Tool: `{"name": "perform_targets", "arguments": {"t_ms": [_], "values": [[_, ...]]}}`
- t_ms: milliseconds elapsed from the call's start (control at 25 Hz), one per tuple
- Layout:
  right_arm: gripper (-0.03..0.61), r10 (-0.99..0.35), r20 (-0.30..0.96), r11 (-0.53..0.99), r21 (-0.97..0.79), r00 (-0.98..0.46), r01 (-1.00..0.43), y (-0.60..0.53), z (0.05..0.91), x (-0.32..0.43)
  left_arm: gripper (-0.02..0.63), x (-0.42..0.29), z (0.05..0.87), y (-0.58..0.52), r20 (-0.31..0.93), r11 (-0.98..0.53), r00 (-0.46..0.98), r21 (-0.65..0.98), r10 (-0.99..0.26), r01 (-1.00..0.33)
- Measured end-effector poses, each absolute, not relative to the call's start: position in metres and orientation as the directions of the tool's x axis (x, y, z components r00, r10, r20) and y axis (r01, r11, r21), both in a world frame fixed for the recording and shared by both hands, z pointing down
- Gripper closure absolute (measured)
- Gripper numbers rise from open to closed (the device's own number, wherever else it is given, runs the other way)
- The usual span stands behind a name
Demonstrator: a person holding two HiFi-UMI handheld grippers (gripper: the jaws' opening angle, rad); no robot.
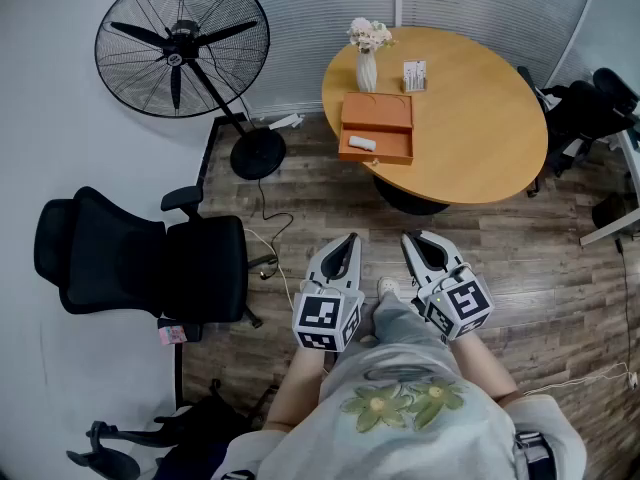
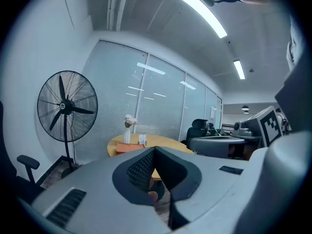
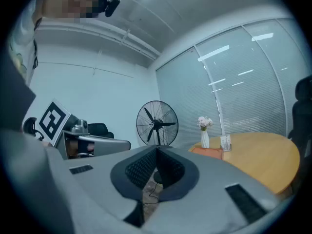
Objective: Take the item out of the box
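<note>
at twelve o'clock on the desk (image 1: 470, 128) the white item (image 1: 362, 143) lies in the open box (image 1: 376, 113), well apart from the closed, empty left tool (image 1: 349, 240) and right tool (image 1: 411, 239), which should approach and open first.

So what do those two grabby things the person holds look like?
The left tongs and right tongs are pale grey, pointed shells with dark ridged pads inside. Each carries a cube of black-and-white square markers. The person wears a pale shirt with green flowers.
</note>
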State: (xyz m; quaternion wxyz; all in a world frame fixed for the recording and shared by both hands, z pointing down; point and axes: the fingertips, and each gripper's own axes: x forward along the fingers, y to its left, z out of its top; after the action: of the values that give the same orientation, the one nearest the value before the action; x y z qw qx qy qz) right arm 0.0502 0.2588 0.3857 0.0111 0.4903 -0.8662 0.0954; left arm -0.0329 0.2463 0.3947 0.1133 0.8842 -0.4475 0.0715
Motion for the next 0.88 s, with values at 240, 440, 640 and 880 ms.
{"name": "perform_targets", "arguments": {"t_ms": [240, 440, 640, 880], "values": [[0.575, -0.844, 0.099, 0.512, -0.148, -0.527, -0.846, 0.213, 0.381, 0.060, 0.612, -0.018, 0.392, 0.203, 0.232, -0.584, 0.594, 0.116, -0.771, -0.803], [0.574, -0.843, 0.083, 0.517, -0.141, -0.531, -0.844, 0.175, 0.379, 0.072, 0.612, -0.003, 0.391, 0.165, 0.231, -0.586, 0.594, 0.108, -0.771, -0.803], [0.574, -0.838, 0.085, 0.526, -0.138, -0.540, -0.839, 0.135, 0.383, 0.088, 0.612, 0.011, 0.394, 0.125, 0.229, -0.568, 0.579, 0.119, -0.782, -0.814], [0.574, -0.815, 0.100, 0.559, -0.128, -0.571, -0.819, 0.106, 0.396, 0.106, 0.612, 0.028, 0.407, 0.095, 0.239, -0.534, 0.545, 0.113, -0.804, -0.838]]}}
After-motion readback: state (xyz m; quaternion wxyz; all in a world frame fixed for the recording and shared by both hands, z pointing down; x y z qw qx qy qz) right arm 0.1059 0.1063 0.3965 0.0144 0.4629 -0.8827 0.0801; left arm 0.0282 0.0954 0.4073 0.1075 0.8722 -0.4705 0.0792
